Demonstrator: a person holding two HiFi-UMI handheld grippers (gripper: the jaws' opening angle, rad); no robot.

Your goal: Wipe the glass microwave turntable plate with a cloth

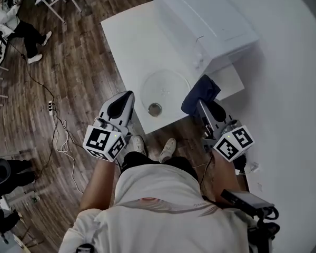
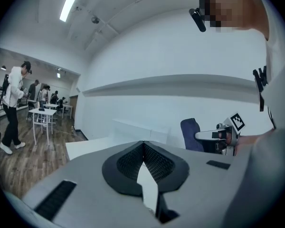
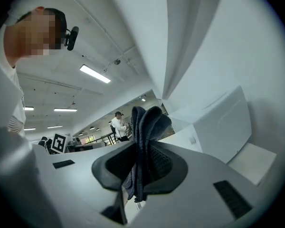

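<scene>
The glass plate (image 1: pixel 165 90) lies flat on the white table (image 1: pixel 127 41), near its front edge, and a small round grey piece (image 1: pixel 155 109) sits at the plate's near side. The plate is between the two pairs of fingers: just ahead and to the right of the left ones, and to the left of the right ones. Neither pair touches it.

The cloth (image 1: pixel 201 93) is dark blue. It sticks out in a folded bunch beyond the tips of the right gripper (image 1: pixel 200 104), beside the right rim of the plate. In the right gripper view the right gripper (image 3: pixel 141 148) has its fingers pressed on the cloth (image 3: pixel 146 122), which stands up between them and also hangs a little below.

The left gripper (image 1: pixel 127 97) is held over the front corner of the table. In the left gripper view the left gripper (image 2: pixel 143 146) has its fingers closed together, tip against tip, with nothing between them.

Beyond both pairs of fingers, at the back of the table, stands a white microwave (image 1: pixel 206 19). Under the grippers is a wooden floor (image 1: pixel 73 83), and the person's shoes (image 1: pixel 167 149) are near the table edge.
</scene>
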